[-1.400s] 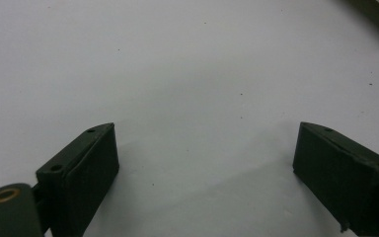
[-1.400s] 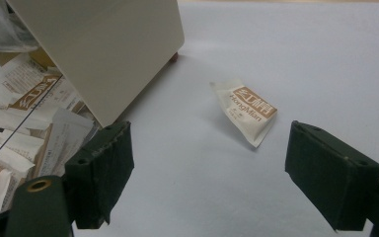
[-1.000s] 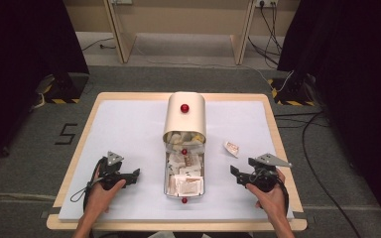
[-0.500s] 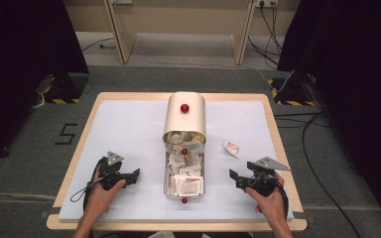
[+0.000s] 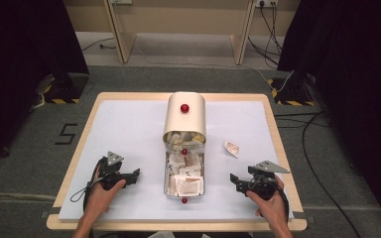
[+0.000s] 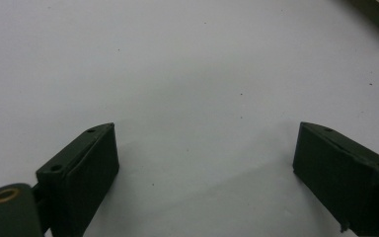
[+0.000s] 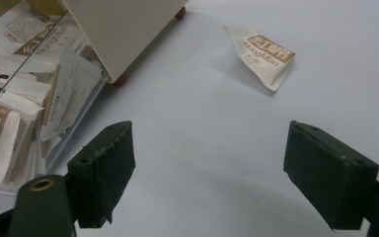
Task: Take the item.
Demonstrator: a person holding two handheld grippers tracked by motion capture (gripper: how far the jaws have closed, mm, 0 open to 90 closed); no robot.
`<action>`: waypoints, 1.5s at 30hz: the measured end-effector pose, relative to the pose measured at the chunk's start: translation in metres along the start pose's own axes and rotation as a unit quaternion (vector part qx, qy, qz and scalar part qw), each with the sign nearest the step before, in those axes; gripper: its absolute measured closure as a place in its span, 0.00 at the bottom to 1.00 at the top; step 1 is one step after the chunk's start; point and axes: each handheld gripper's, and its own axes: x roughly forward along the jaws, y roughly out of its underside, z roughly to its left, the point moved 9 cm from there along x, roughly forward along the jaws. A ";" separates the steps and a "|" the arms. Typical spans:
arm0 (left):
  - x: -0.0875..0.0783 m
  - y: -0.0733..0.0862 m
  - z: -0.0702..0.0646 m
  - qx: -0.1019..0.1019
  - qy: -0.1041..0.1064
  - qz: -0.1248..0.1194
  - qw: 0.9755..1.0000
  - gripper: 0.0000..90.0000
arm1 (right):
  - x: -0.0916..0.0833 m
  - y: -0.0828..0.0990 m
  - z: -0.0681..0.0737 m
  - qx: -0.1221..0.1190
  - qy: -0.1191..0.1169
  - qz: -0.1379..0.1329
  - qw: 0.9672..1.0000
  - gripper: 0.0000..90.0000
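Observation:
A cream box with a red knob stands mid-table, its metal drawer pulled out toward me and full of white and brown sachets. One loose sachet lies on the white mat to the right of the drawer. My left gripper rests low on the mat left of the drawer, open and empty. My right gripper sits right of the drawer, open and empty, with the loose sachet ahead of its jaws. The drawer's sachets appear at its left.
The white mat covers a wood-edged table. Cables trail from both grippers toward the table's front. Floor cables and dark curtains flank the table. Bare mat lies left of the box and behind the loose sachet.
My right gripper has drawn back toward the front edge of the table. The left gripper, the drawer and the loose sachet stay where they were.

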 end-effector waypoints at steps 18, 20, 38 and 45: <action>0.000 0.000 0.000 0.000 0.000 0.000 1.000 0.10 | -0.006 0.013 0.003 -0.006 0.002 0.011 1.000 0.19; 0.000 0.000 0.000 0.000 0.000 0.000 1.000 0.10 | -0.007 0.014 0.003 -0.004 0.002 0.011 1.000 0.18; 0.000 0.000 0.000 0.000 0.000 0.000 1.000 0.10 | -0.013 0.024 0.002 -0.008 0.008 0.016 1.000 0.18; 0.000 0.000 0.000 0.000 0.000 0.000 1.000 0.10 | -0.016 0.029 0.002 -0.003 0.009 0.018 1.000 0.18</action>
